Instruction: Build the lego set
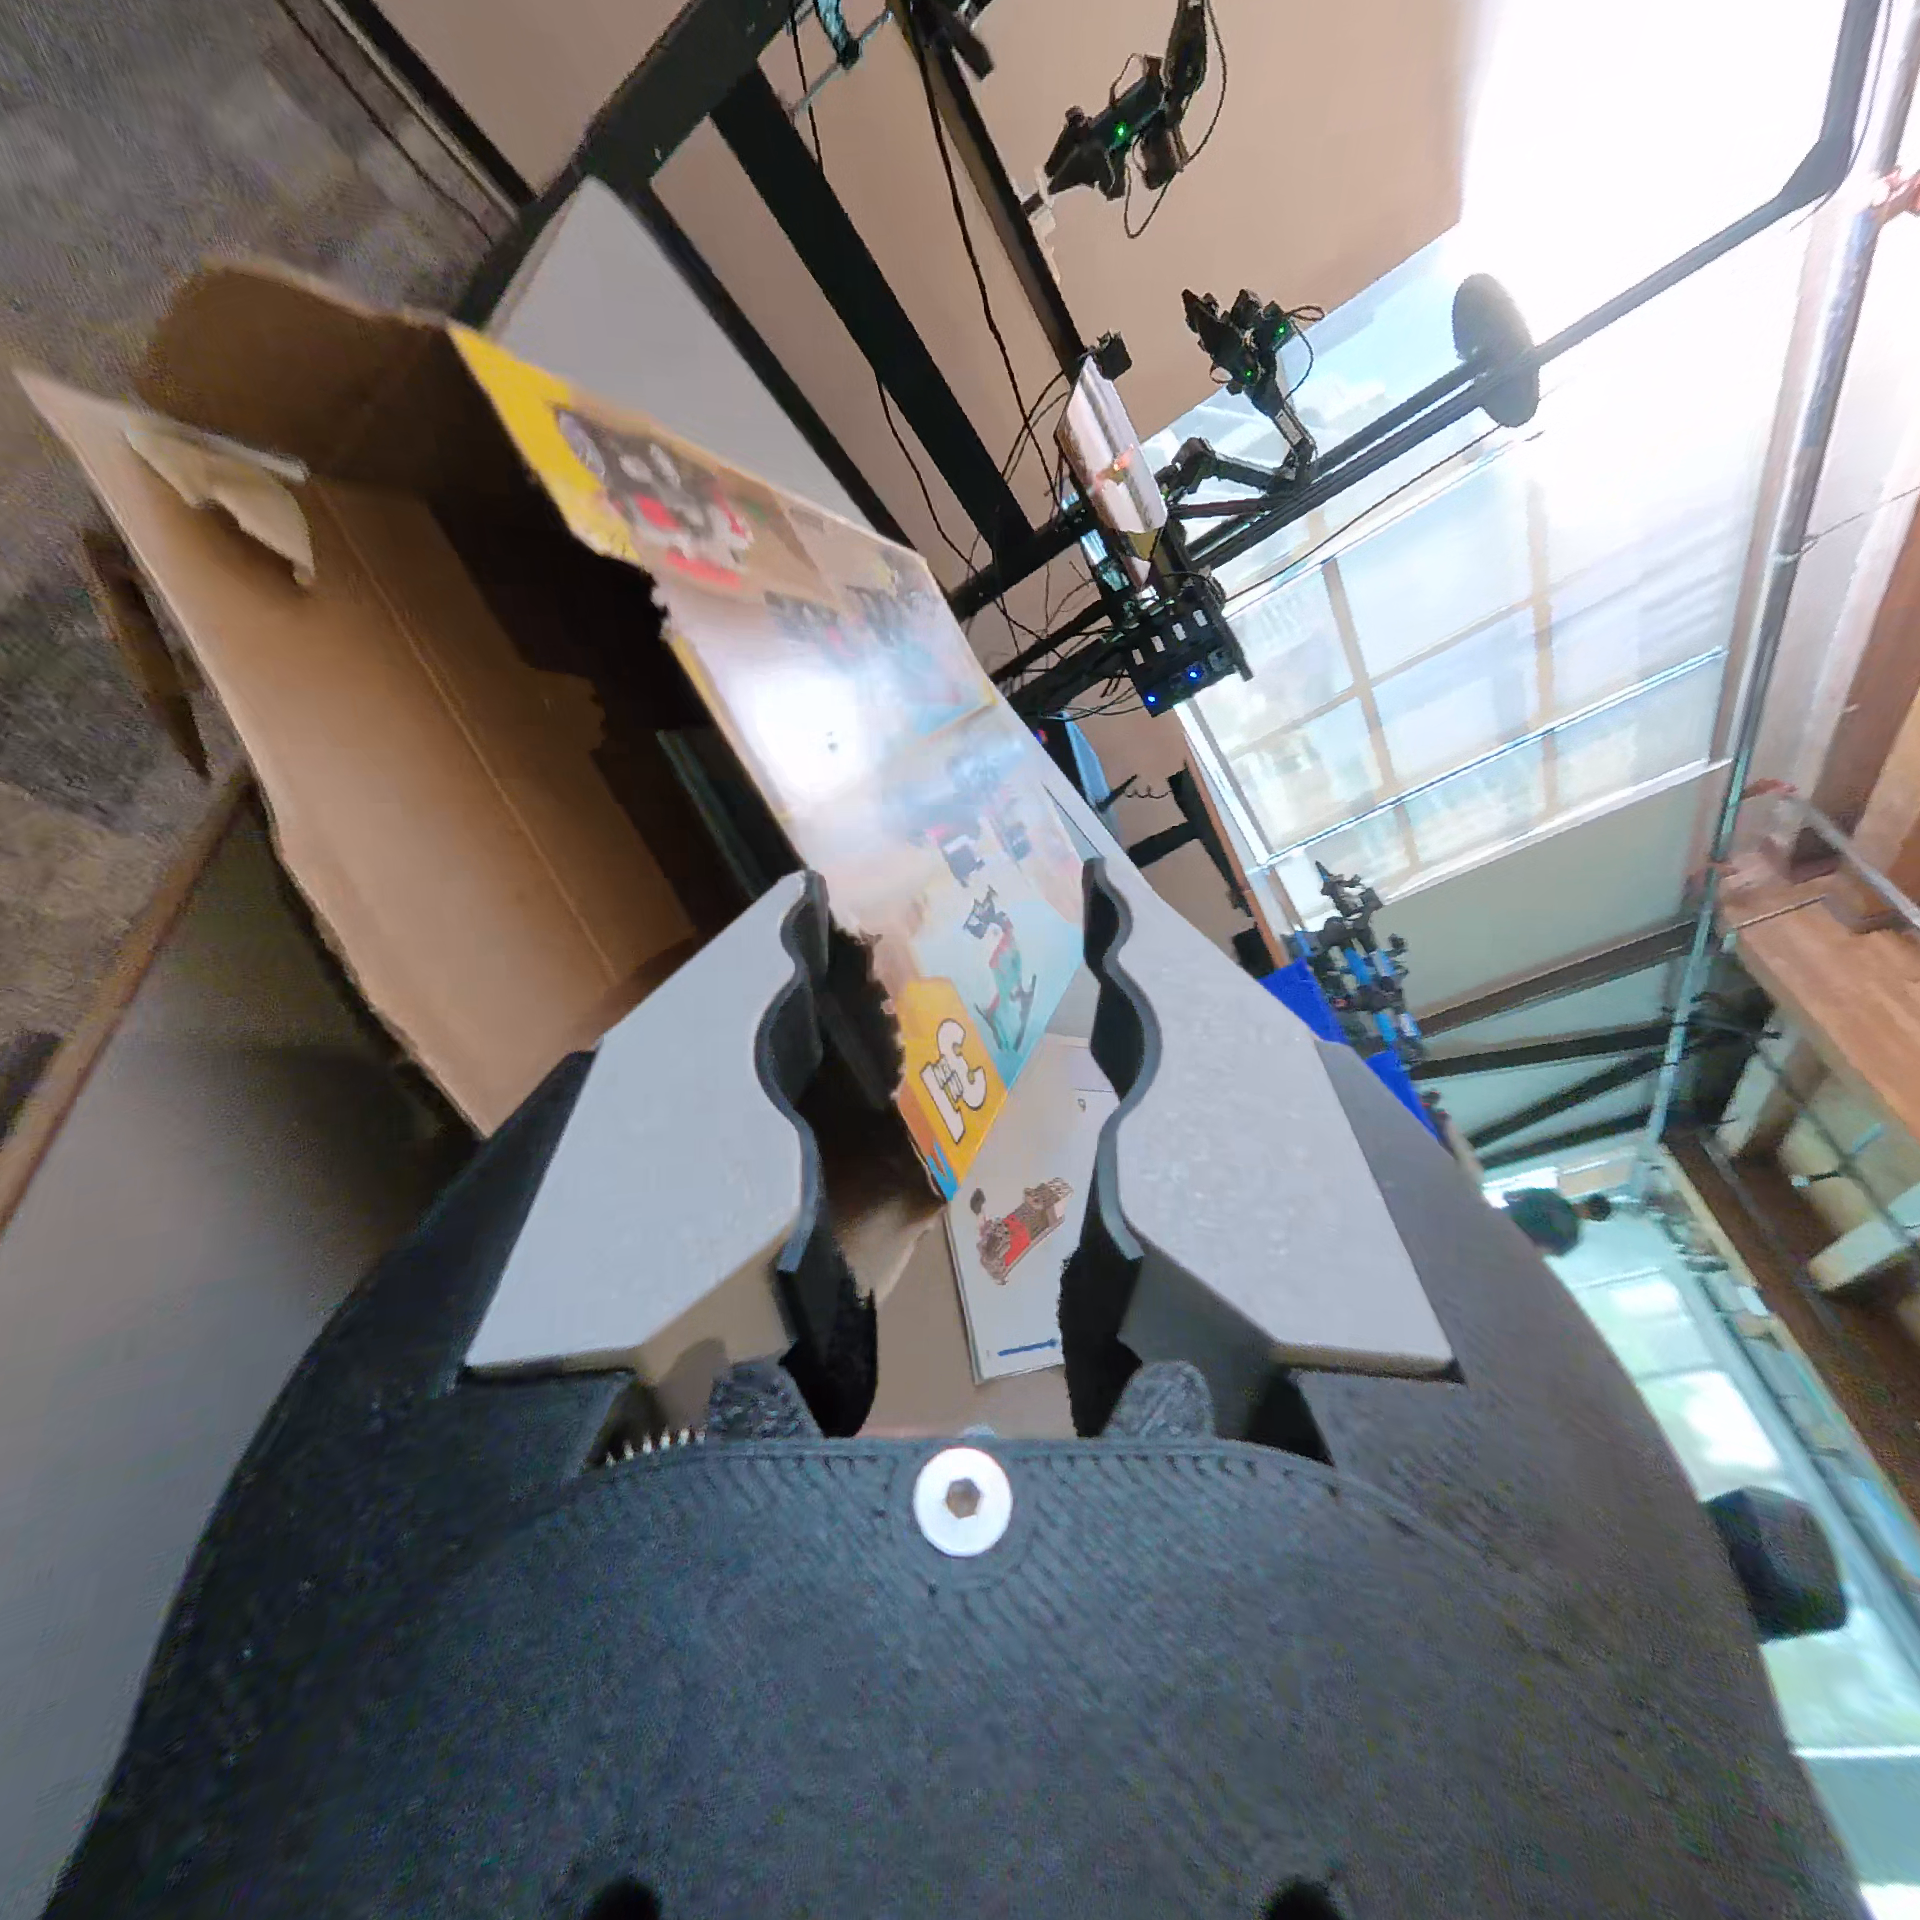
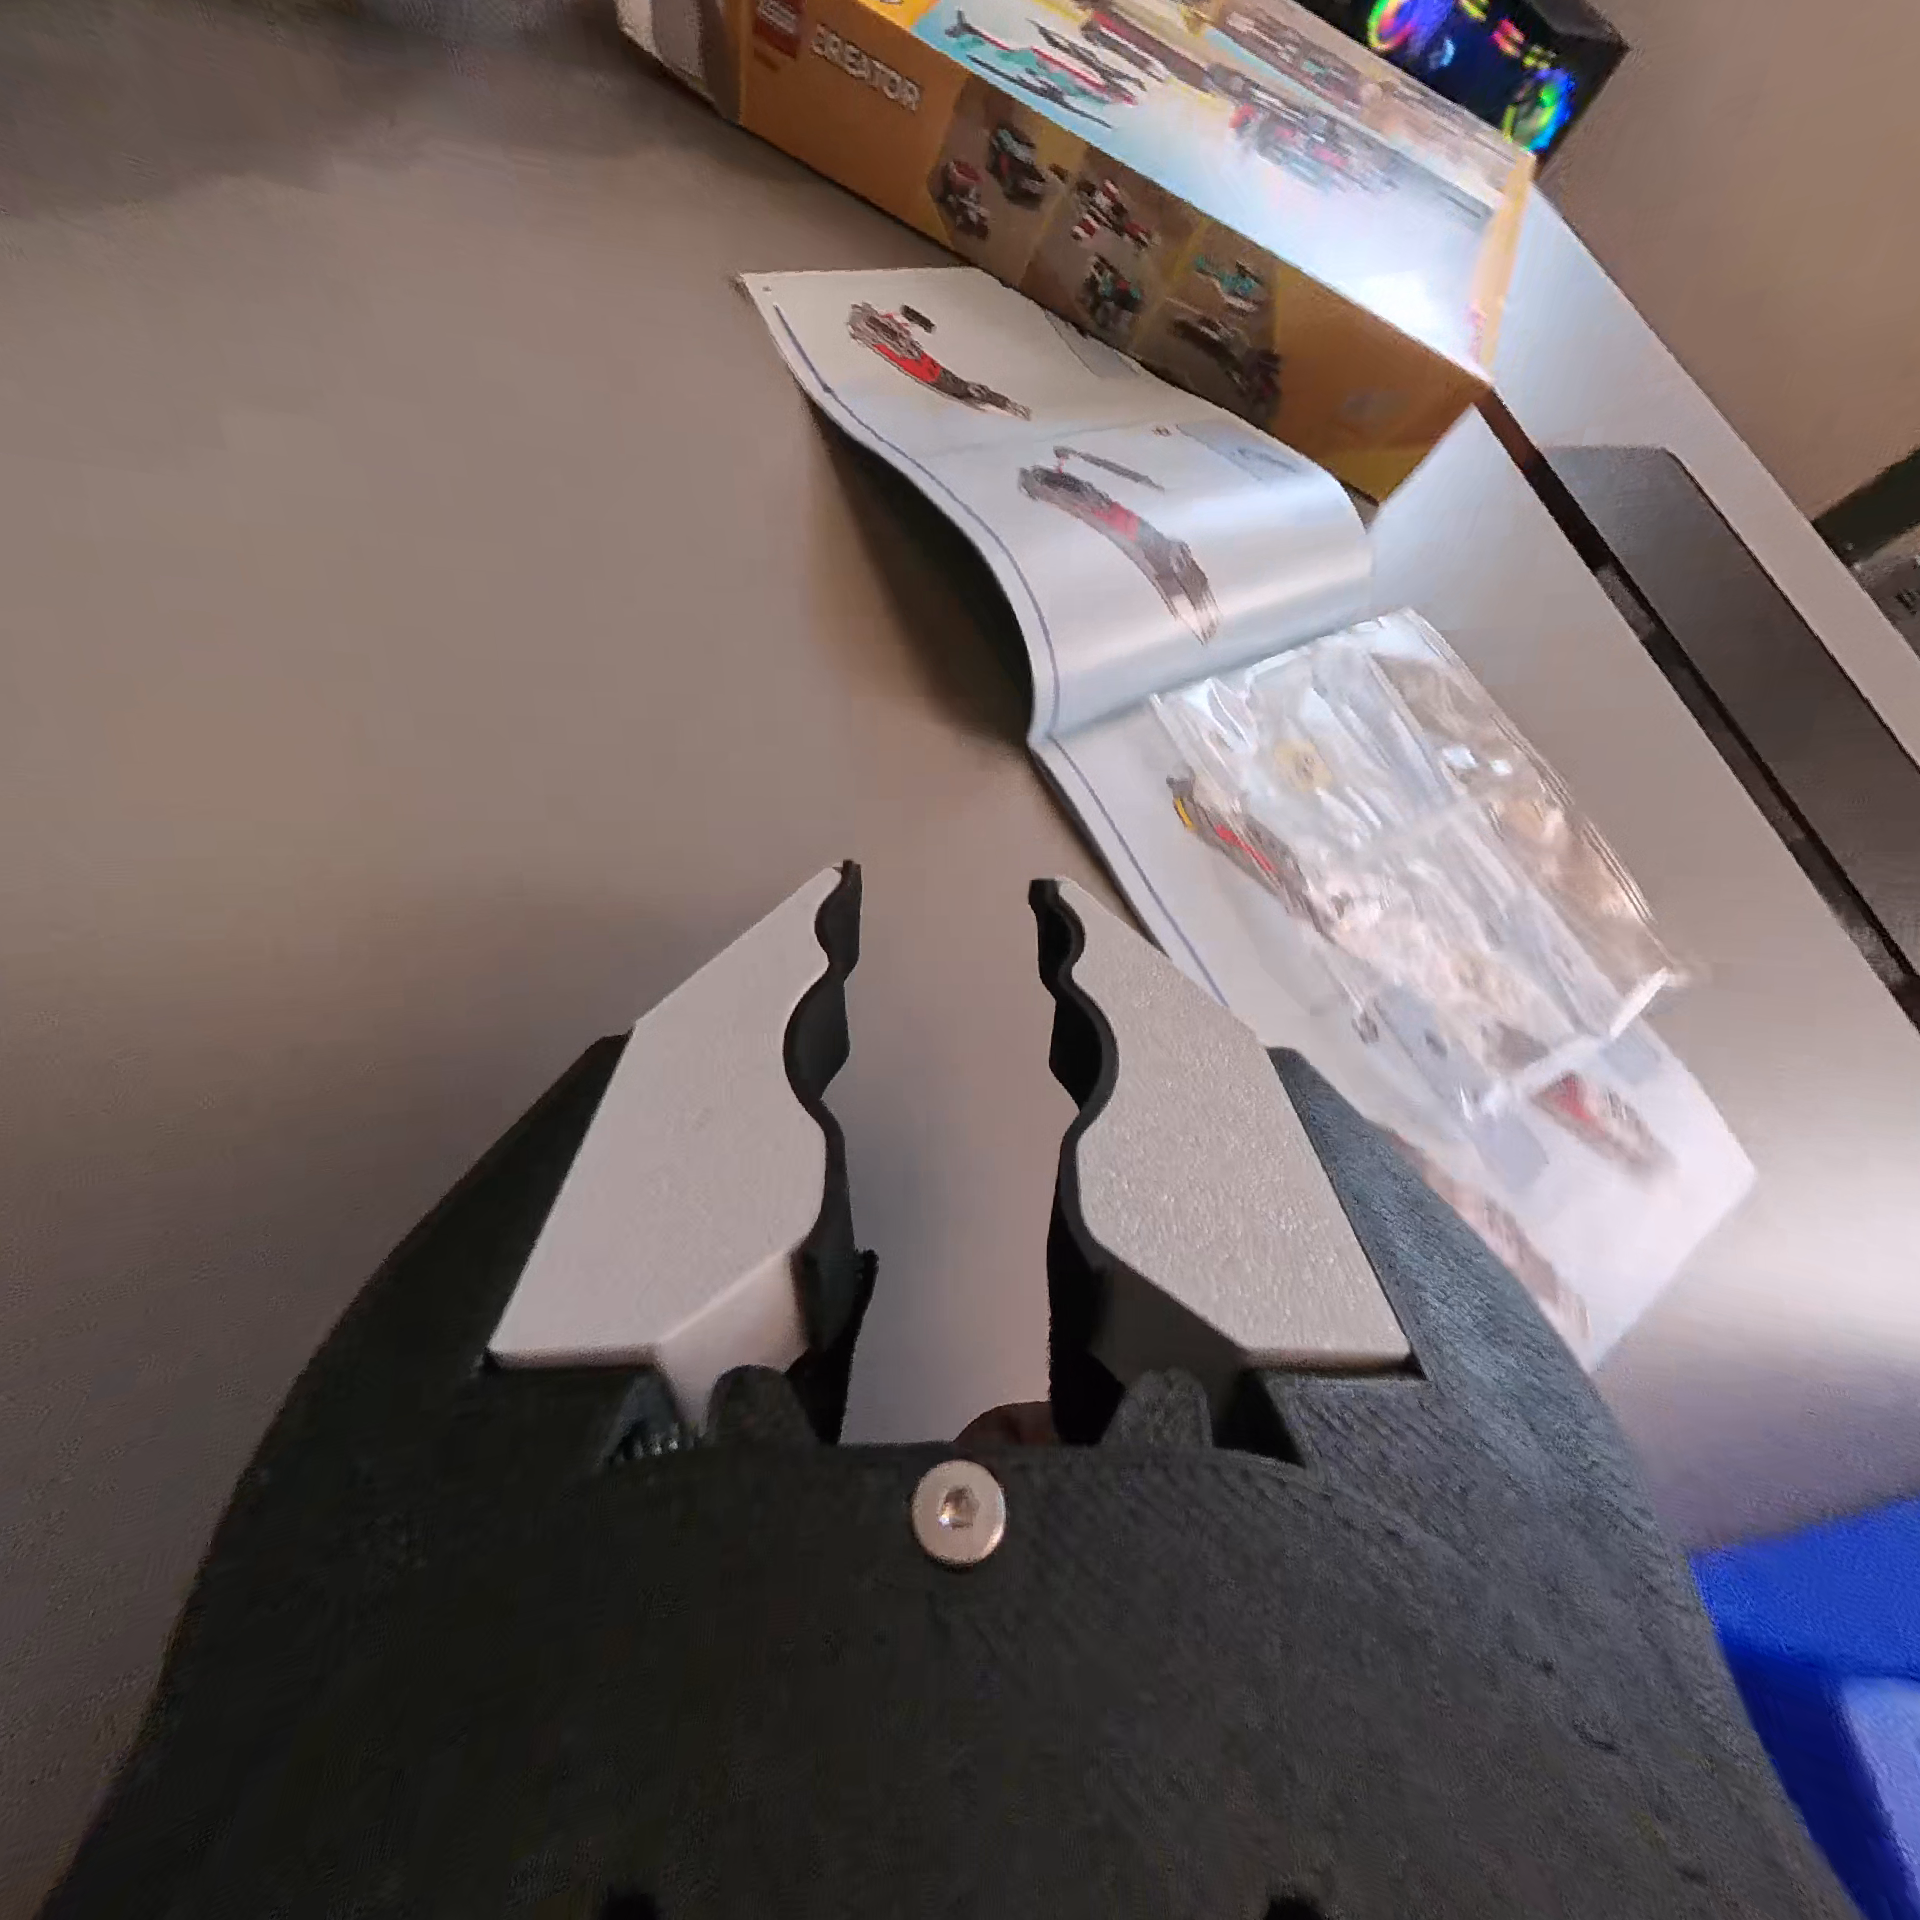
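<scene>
Near the bench's (image 2: 416, 520) far edge lies the opened lego box (image 2: 1195, 208), light, stiff cardboard best pinched at its torn flap. Left gripper (image 1: 945, 904) straddles that flap, jaws spread; right gripper (image 2: 945, 883) hovers spread, empty, beside the slippery parts bag (image 2: 1455, 831) on the instruction booklet (image 2: 1195, 551).

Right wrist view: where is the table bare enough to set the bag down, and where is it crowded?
Bare table lies left of the open booklet and ahead of the open right gripper. It is crowded on the right: the clear bag lies on the booklet, the lego box behind it.
</scene>
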